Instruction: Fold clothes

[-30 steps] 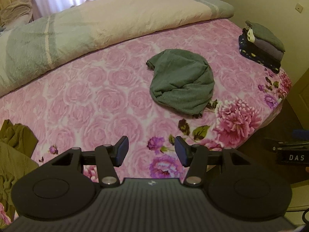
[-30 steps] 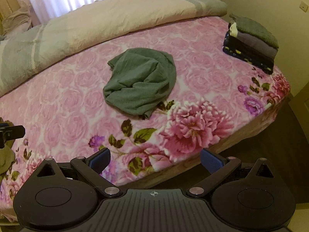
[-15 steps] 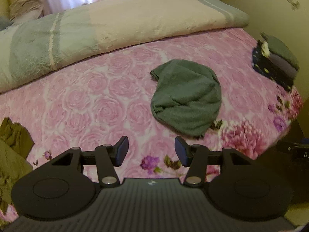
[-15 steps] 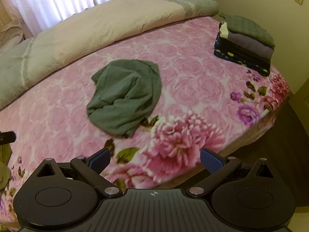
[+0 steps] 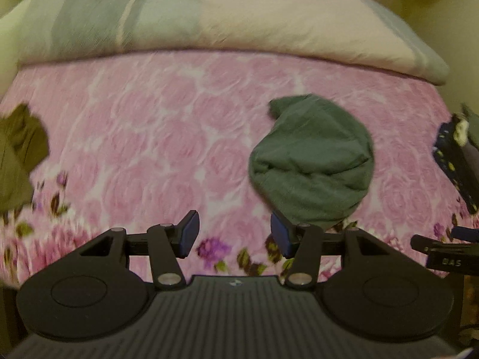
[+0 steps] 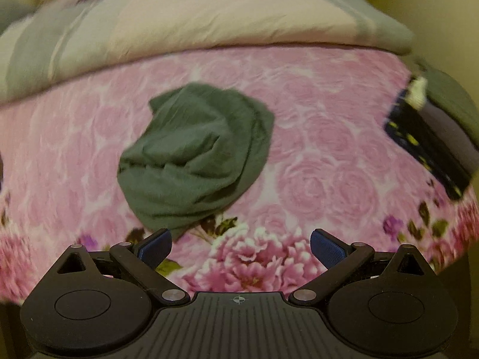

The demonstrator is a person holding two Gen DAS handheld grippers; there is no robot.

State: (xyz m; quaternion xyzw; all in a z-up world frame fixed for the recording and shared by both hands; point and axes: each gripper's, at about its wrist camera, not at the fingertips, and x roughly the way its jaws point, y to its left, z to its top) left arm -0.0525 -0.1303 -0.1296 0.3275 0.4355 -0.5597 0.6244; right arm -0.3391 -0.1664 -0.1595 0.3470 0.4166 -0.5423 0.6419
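Closer now: green garment [image 6: 197, 155] fills more of both views, crumpled on bedspread [image 6: 329, 149]
Both my grippers [image 5: 233, 233] [image 6: 239, 248] gape, empty; cloth looks soft, light; pinch the 12 o'clock corner

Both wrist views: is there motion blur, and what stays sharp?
Left wrist view: pink rose-print bedspread and crumpled green garment smeared, black gripper fingers crisp. Right wrist view: same blur on the green garment, worst at the floral edges; fisheye bends the bed's edge.
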